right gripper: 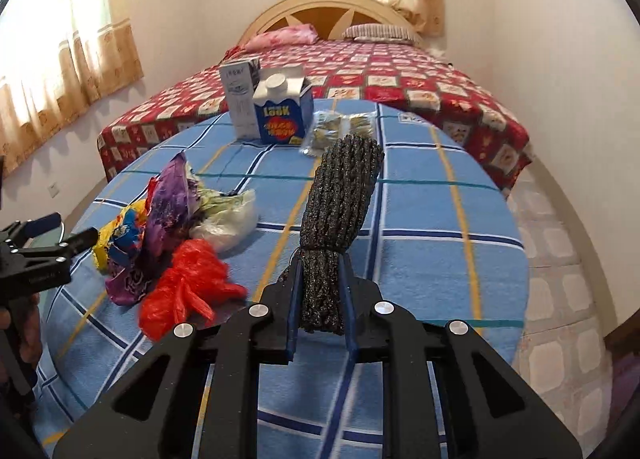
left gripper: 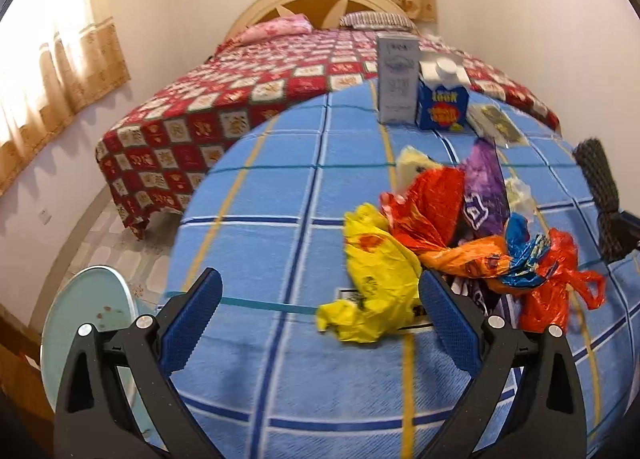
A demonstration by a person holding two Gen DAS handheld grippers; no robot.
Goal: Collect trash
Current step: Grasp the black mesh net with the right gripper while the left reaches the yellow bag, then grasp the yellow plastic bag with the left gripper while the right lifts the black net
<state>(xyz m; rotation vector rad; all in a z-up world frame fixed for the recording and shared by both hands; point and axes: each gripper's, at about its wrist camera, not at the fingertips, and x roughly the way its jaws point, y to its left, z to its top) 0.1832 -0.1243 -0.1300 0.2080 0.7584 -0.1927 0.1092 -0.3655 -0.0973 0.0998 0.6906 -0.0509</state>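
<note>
Left wrist view: the left gripper (left gripper: 320,323) is hanging wide open, empty, over a blue checked table (left gripper: 280,199) — crumpled wrappers (left gripper: 452,235) are lying just ahead, cartons (left gripper: 420,87) standing beyond.

Right wrist view: the right gripper (right gripper: 320,299) is clamping a dark tied bundle (right gripper: 340,211) above the table — wrappers lying to its left.

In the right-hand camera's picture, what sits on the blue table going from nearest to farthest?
Red plastic bag → purple wrapper → blue carton → grey box, with the bed beyond.
</note>
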